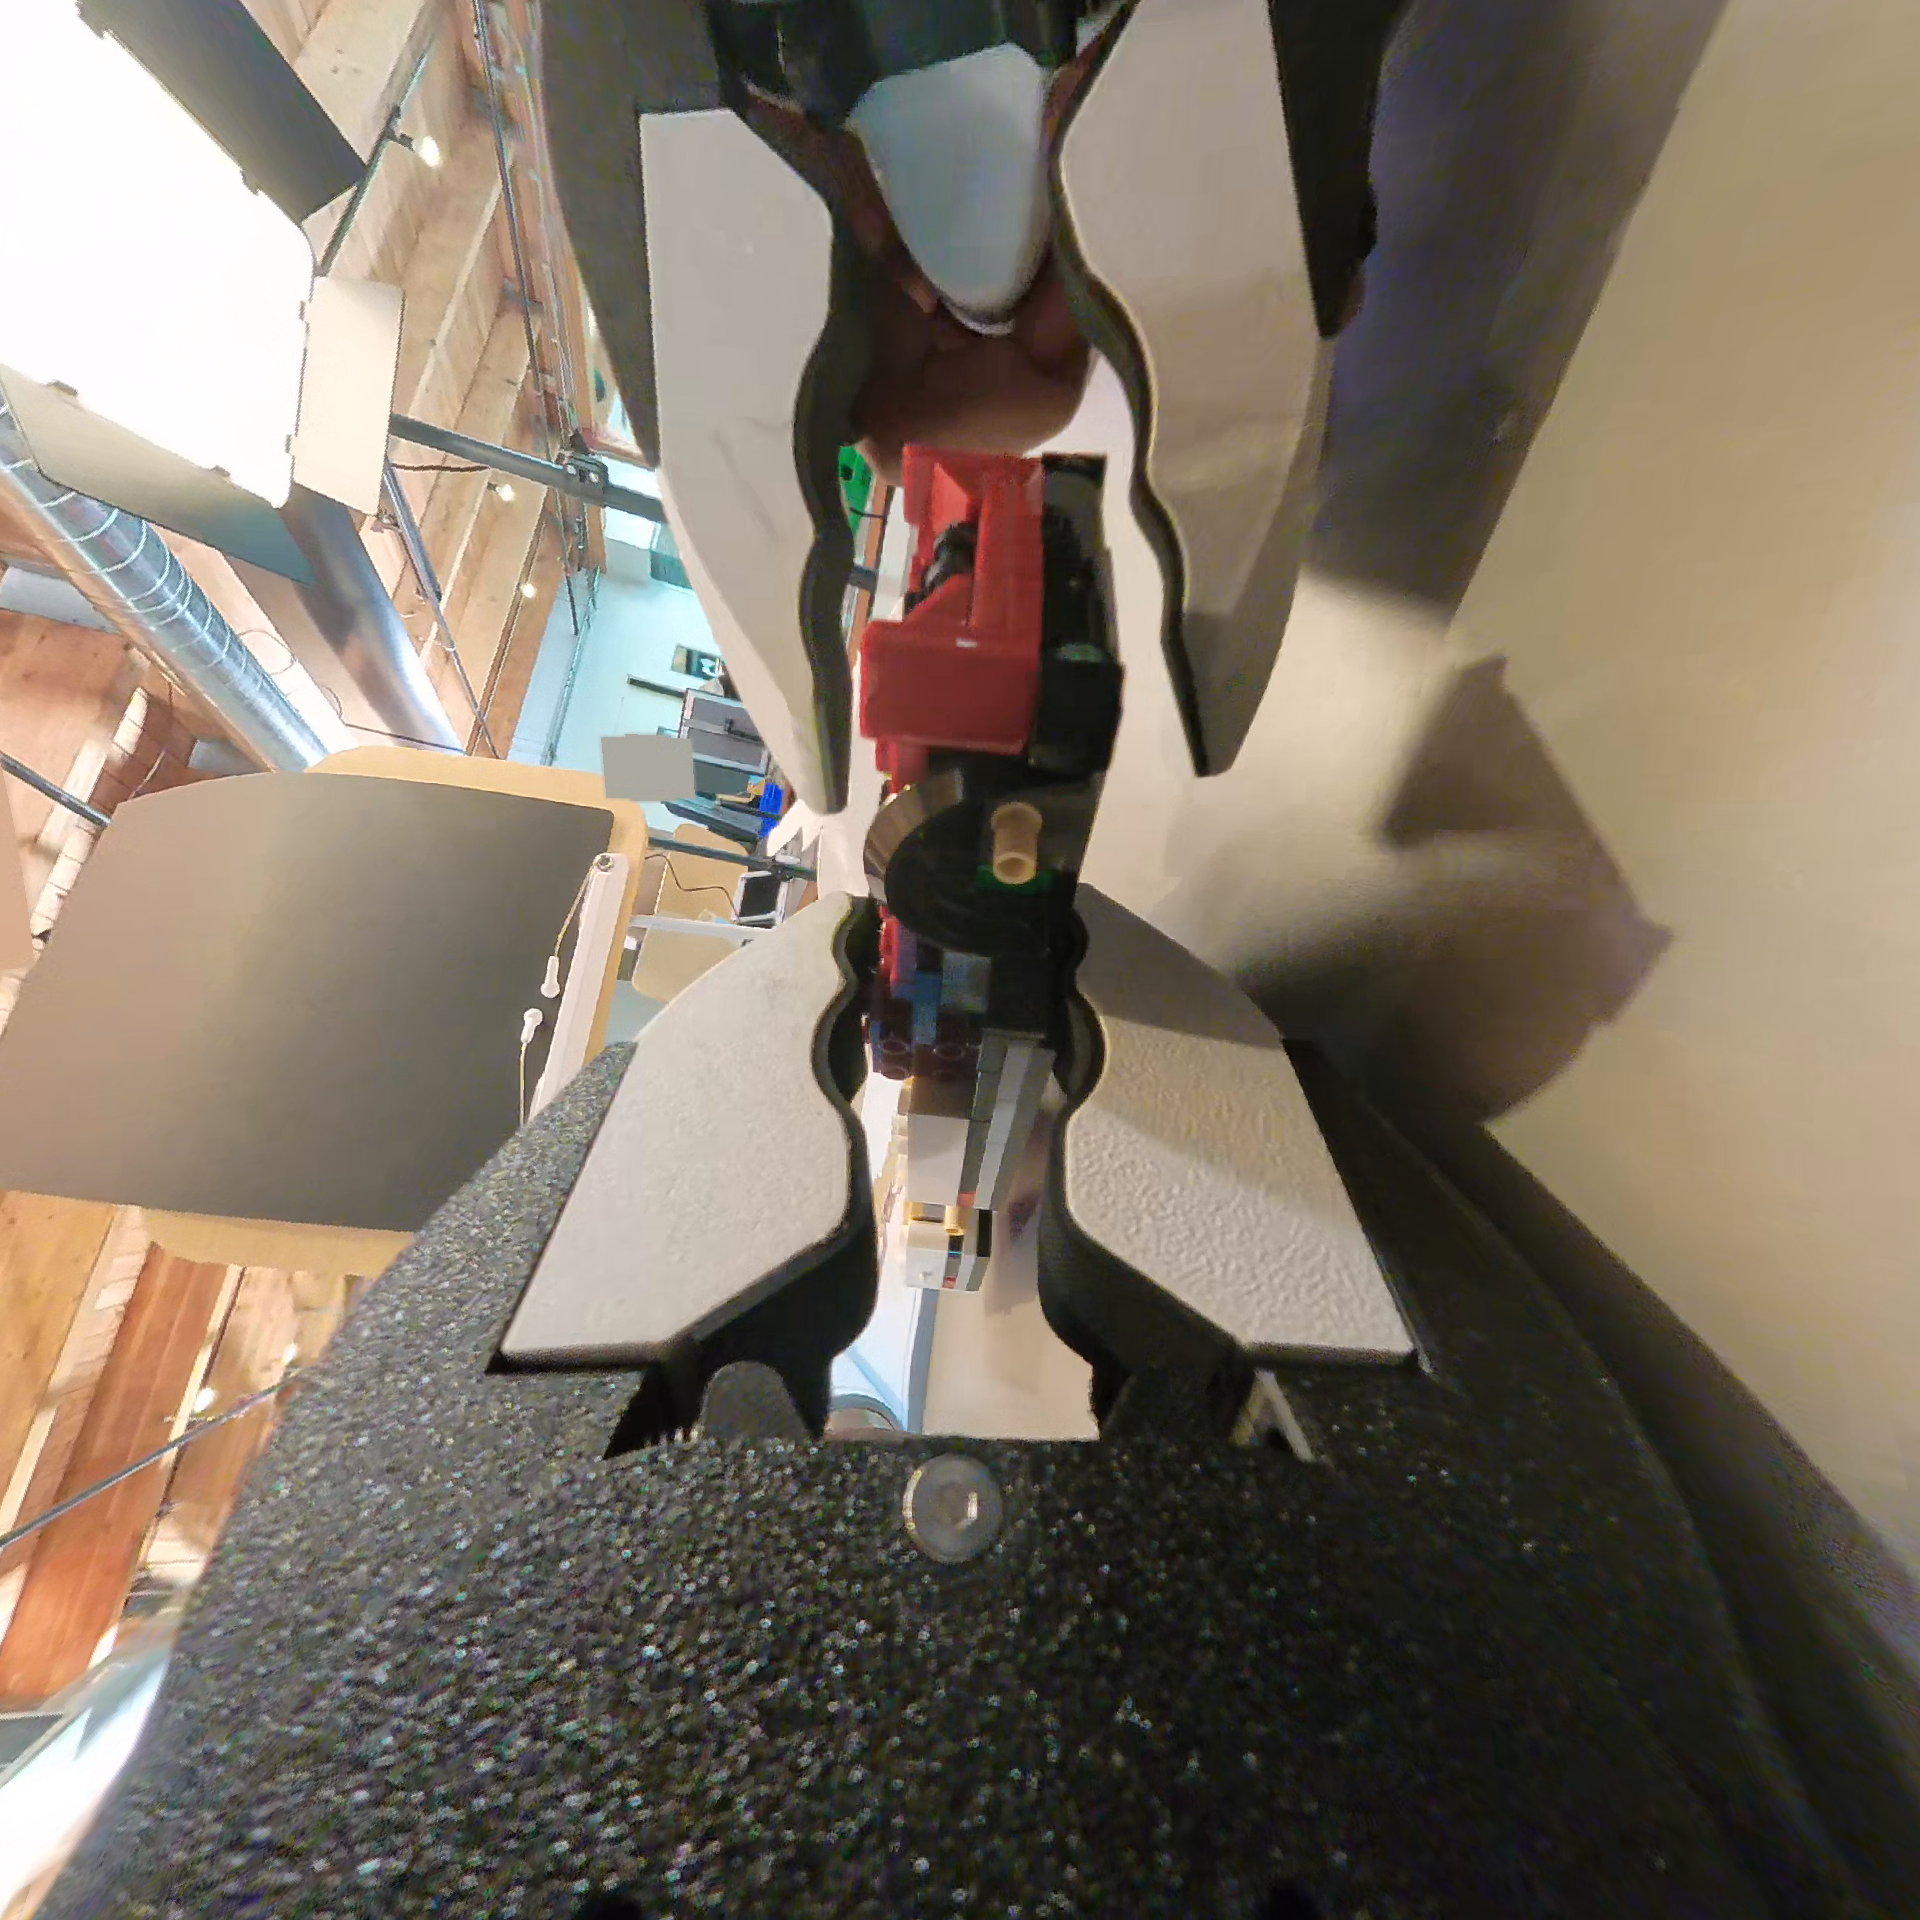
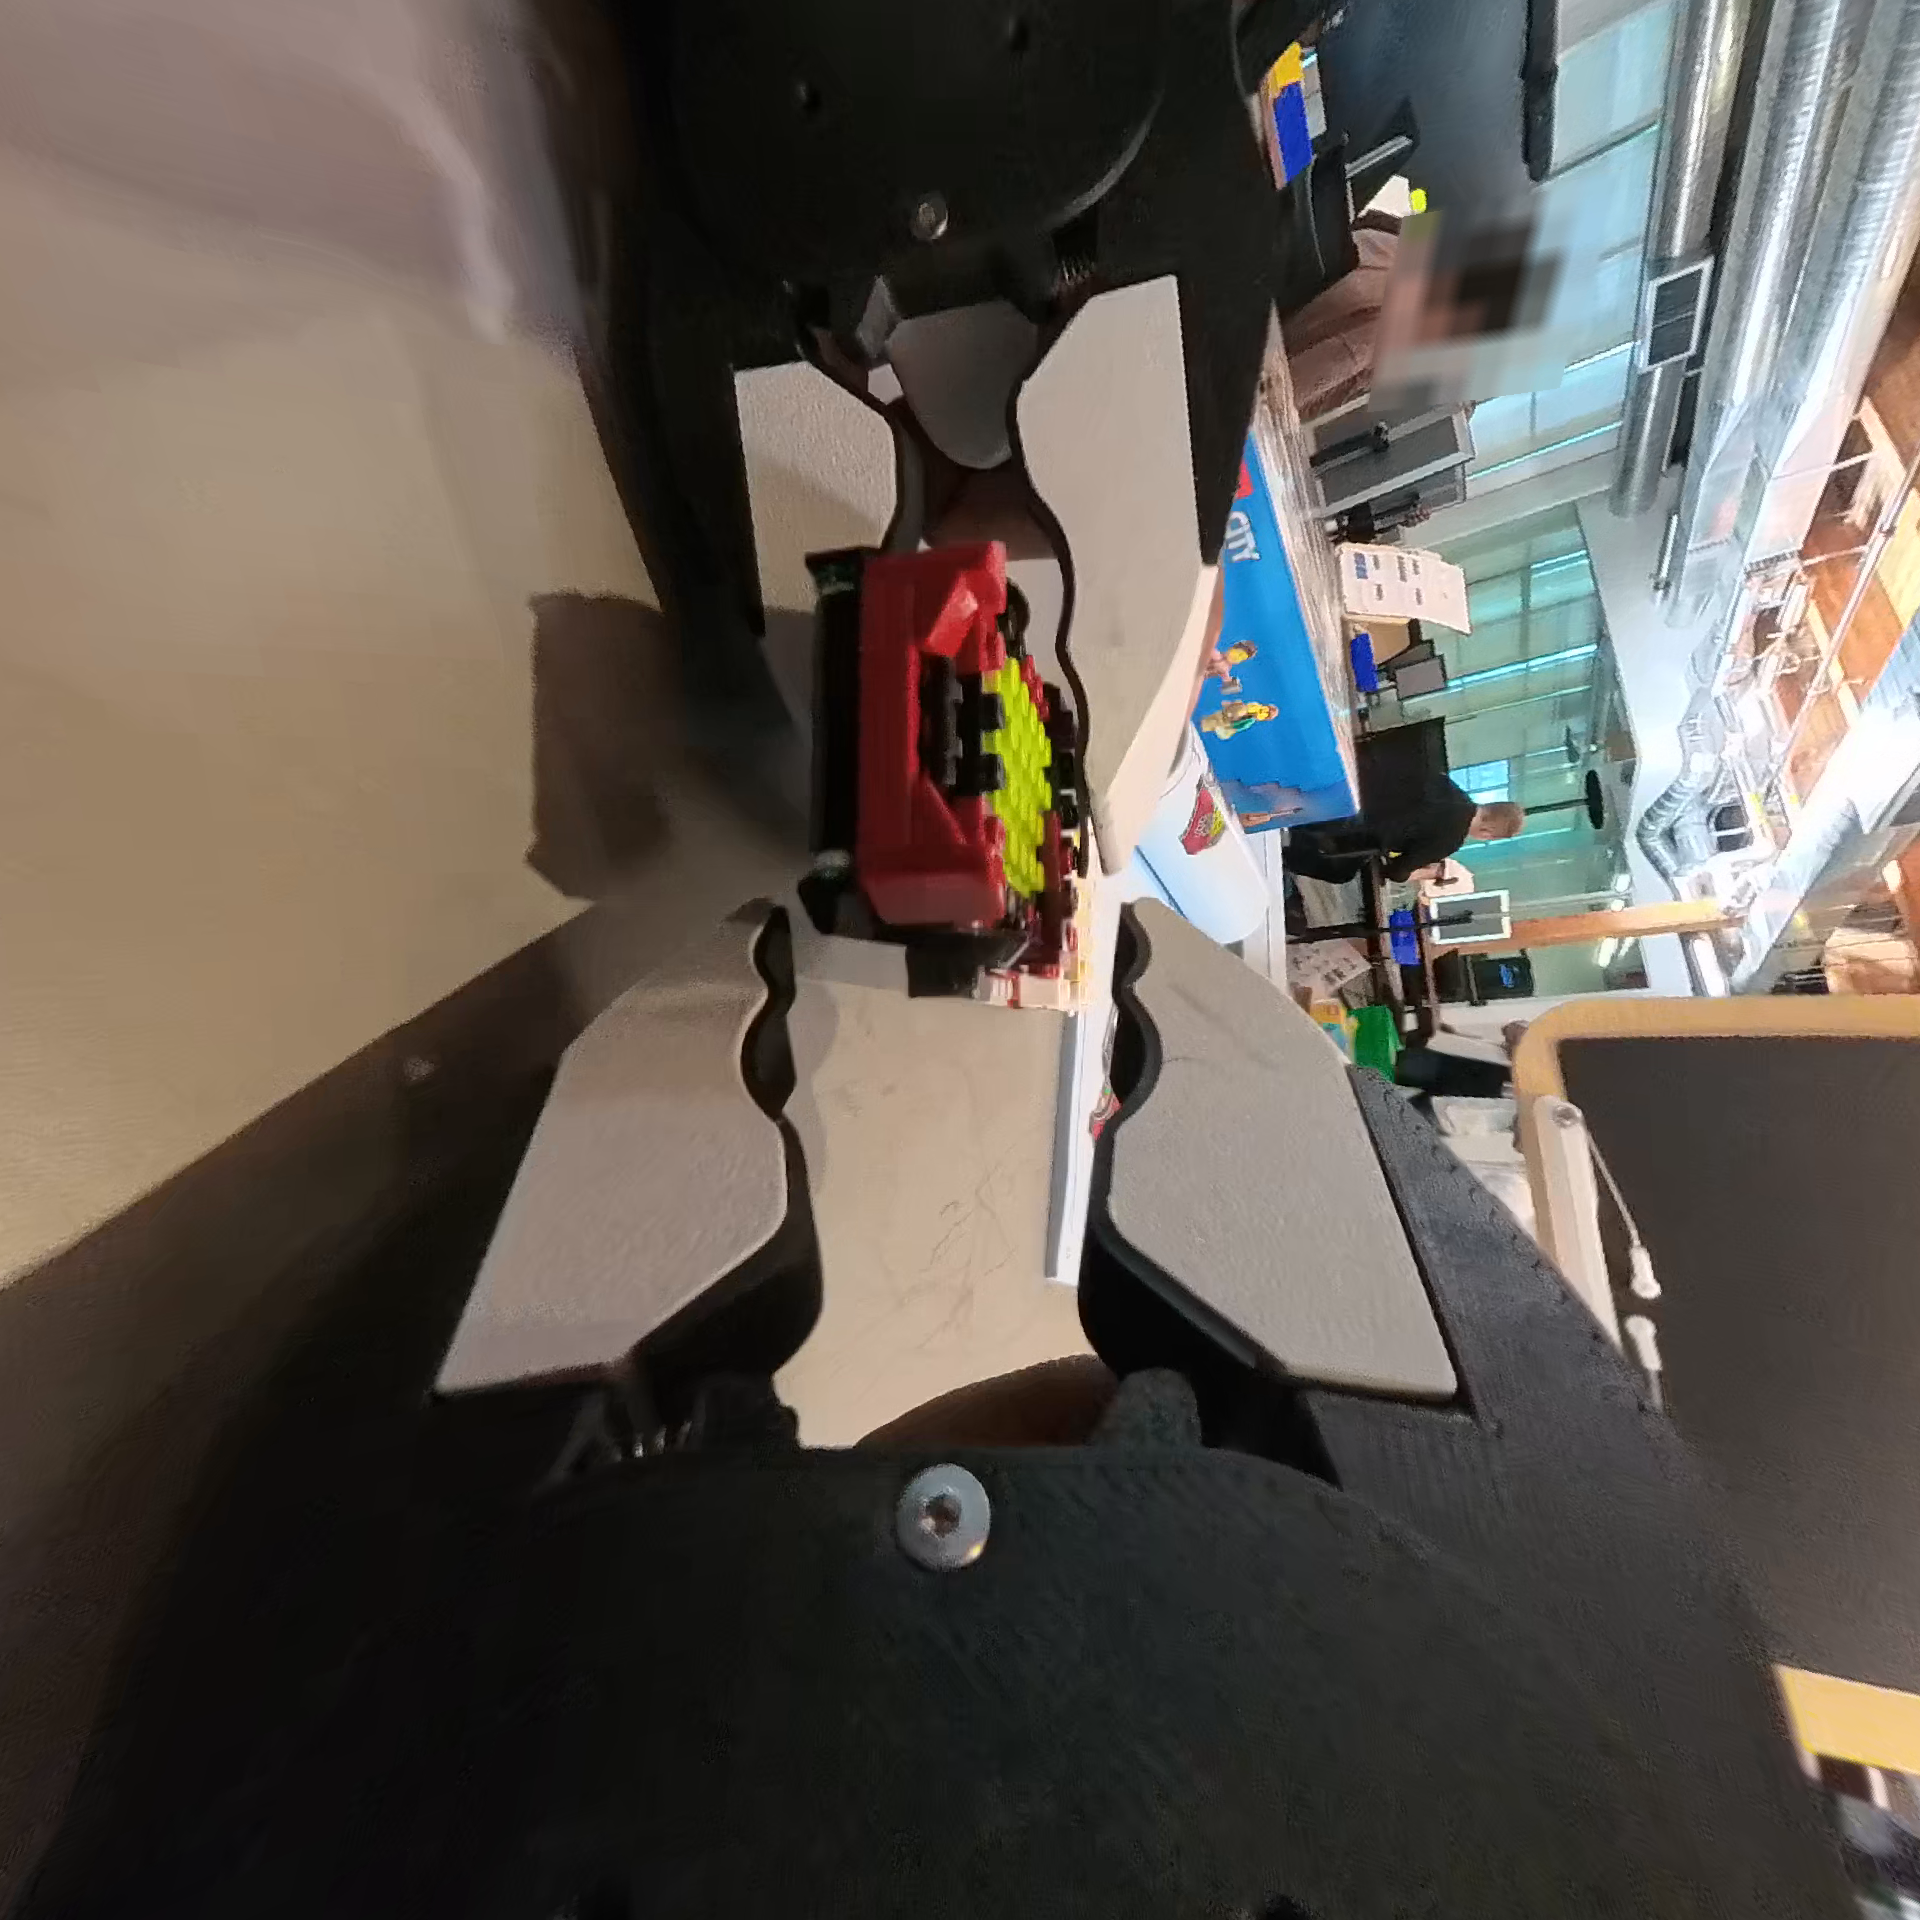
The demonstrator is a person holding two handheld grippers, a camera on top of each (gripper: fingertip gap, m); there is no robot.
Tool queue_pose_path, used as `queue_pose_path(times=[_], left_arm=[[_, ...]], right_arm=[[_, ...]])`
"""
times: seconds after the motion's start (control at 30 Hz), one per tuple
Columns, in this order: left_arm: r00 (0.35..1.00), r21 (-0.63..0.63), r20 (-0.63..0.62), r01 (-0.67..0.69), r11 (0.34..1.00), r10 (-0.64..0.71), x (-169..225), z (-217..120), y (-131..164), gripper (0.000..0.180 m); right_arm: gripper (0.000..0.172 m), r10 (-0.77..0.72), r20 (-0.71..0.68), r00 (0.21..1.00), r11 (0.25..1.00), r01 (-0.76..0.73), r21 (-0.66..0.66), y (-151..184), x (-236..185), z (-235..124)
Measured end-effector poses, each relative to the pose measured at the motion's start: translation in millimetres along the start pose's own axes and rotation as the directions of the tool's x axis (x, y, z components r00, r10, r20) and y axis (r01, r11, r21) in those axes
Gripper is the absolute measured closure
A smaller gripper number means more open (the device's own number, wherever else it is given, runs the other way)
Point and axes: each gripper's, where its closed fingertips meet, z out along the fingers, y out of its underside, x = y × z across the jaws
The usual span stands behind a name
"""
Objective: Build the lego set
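Observation:
My left gripper [image 1: 961,935] is shut on a toy brick vehicle [image 1: 956,675]. Its pads press on the vehicle's blue, dark red and grey end [image 1: 961,1023]. A black wheel [image 1: 925,873] and a tan pin [image 1: 1013,836] sit just past the fingertips. My right gripper [image 1: 1018,784] faces it from the far side, open, its fingers standing clear on either side of the red body. In the right wrist view the right gripper [image 2: 956,920] is wide open. The vehicle's red body [image 2: 904,748] with a yellow-green studded plate [image 2: 1023,758] ends between its fingertips without touching. The left gripper [image 2: 951,831] holds the vehicle from beyond.
A white table top [image 2: 914,1195] lies below the grippers. A blue toy box [image 2: 1278,665] stands on it farther off. A black panel with a wooden rim [image 2: 1745,1195] is at the right and also shows in the left wrist view [image 1: 291,987]. A person [image 2: 1434,821] sits in the background. The tips of both grippers are at nearly the same place.

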Motion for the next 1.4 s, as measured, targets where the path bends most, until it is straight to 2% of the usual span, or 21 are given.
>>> queue_pose_path(times=[0.13, 0.4, 0.8, 1.17, 1.4], left_arm=[[0.999, 0.017, 0.008, 0.042, 0.999, -0.042, -4, -2, 0, 0.147], [0.985, 0.13, 0.034, 0.164, 0.978, -0.17, -20, -12, -11, 0.148], [0.986, 0.175, 0.027, 0.159, 0.972, -0.167, -20, -17, -18, 0.148], [0.987, 0.212, 0.002, 0.155, 0.965, -0.159, -17, -21, -24, 0.148], [0.987, 0.223, -0.004, 0.157, 0.962, -0.16, -17, -22, -26, 0.148]], right_arm=[[0.111, 0.062, 0.006, 0.998, 0.998, -0.063, 0.029, 1, 4, -3], [0.116, 0.176, 0.0, 0.984, 0.978, -0.175, 0.115, -8, 19, -10], [0.121, 0.236, -0.003, 0.972, 0.96, -0.233, 0.154, -10, 22, -5], [0.12, 0.206, 0.012, 0.979, 0.959, -0.204, 0.195, -17, 18, 3], [0.126, 0.138, -0.004, 0.99, 0.973, -0.134, 0.187, -17, 16, 4]])
